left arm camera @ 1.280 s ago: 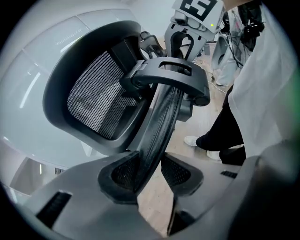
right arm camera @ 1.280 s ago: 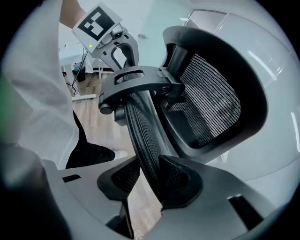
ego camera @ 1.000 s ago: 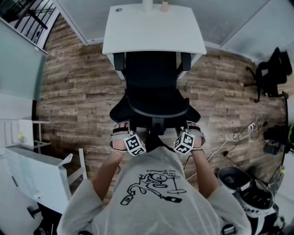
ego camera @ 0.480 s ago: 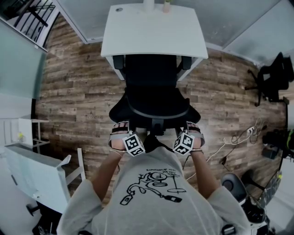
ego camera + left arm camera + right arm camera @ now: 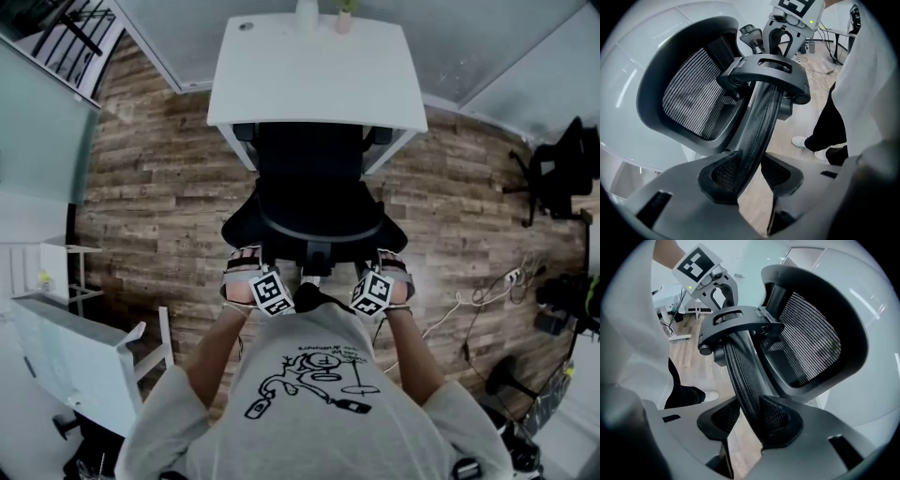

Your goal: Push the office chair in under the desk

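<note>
Standing at the top of the head view, the white desk point(image 5: 319, 80) now covers more of the office chair point(image 5: 314, 183) than a second ago: armrests point(image 5: 245, 132) slip under its edge, seat partly in, backrest out. The backrest's mesh top edge point(image 5: 765, 110) runs between both pairs of jaws. The left gripper point(image 5: 752, 176) and right gripper point(image 5: 750, 420) are each closed partway, pads pressing that edge. Push looks about half done; it likely needs more even forward travel so the chair doesn't swivel.
</note>
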Motion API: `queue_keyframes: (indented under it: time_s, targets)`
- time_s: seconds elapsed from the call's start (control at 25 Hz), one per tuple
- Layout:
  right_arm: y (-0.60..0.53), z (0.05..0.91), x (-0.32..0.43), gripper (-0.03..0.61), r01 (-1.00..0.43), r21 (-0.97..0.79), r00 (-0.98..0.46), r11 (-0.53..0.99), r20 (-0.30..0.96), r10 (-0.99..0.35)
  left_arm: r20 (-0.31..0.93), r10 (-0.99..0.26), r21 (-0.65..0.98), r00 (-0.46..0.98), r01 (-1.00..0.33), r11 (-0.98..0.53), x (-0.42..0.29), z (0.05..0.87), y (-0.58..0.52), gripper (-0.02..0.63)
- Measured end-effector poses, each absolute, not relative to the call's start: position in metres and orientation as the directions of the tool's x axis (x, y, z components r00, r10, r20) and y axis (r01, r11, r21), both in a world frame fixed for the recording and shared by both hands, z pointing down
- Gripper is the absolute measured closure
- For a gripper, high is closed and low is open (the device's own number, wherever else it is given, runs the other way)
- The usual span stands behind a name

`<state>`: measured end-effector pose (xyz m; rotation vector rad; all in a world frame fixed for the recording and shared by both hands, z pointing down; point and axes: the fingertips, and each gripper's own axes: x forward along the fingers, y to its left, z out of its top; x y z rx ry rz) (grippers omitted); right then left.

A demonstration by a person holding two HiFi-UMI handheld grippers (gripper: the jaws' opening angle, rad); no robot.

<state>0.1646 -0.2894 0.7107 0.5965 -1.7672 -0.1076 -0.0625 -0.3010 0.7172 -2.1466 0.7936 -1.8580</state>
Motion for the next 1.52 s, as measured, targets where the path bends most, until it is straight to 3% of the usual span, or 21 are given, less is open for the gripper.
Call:
queue_keyframes:
  time_s: [1.52]
  targets:
    - [-0.420,0.712,0.170,0.422,-0.308,0.391,-0.162,0.867,0.877,-0.453,0.843,-0.536,-0.510,0.040,-0.258,-0.821,-0.057,0.719,-0.430,0.471]
